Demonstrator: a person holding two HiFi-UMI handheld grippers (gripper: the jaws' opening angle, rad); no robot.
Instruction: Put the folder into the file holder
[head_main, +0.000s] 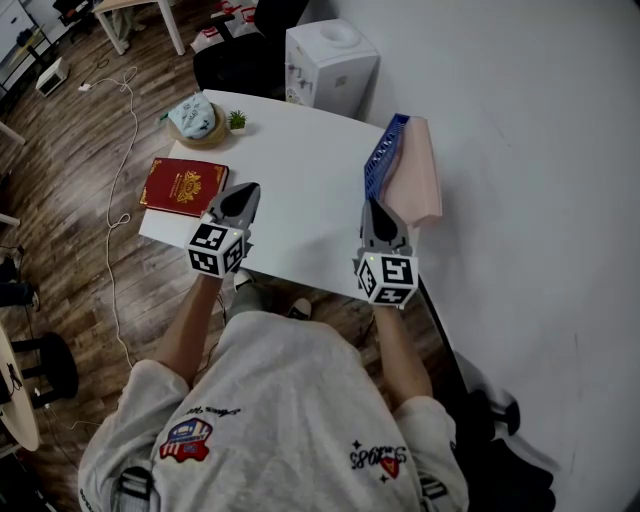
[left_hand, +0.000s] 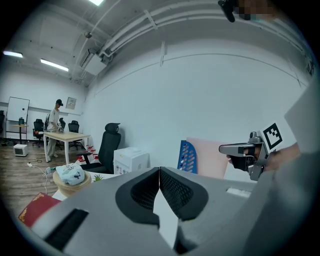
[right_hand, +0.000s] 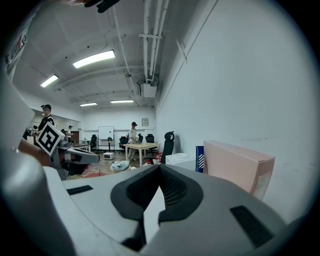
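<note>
Grey T-shirt shoulders and two bare forearms filled the near edge of the head view, each arm reaching toward the white table (head_main: 300, 170). Over the table's near left part hovered the left gripper (head_main: 244, 196), its two dark jaws pressed together at the tips with nothing between them. The right gripper (head_main: 372, 212) hung over the near right edge, jaws likewise closed on nothing. Just beyond the right gripper, at the table's right edge by the pale wall, the pink folder (head_main: 420, 170) stood on edge, touching the right side of the blue mesh file holder (head_main: 383, 155); whether it sat inside the holder I could not tell. On the left part of the table lay a red book (head_main: 184, 186), and farther off a wooden bowl (head_main: 200, 137) held a pale blue plush toy (head_main: 192, 113), with a small potted plant (head_main: 237, 121) just to its right. A white box-shaped appliance (head_main: 330, 60) stood beyond the table's far edge.
</note>
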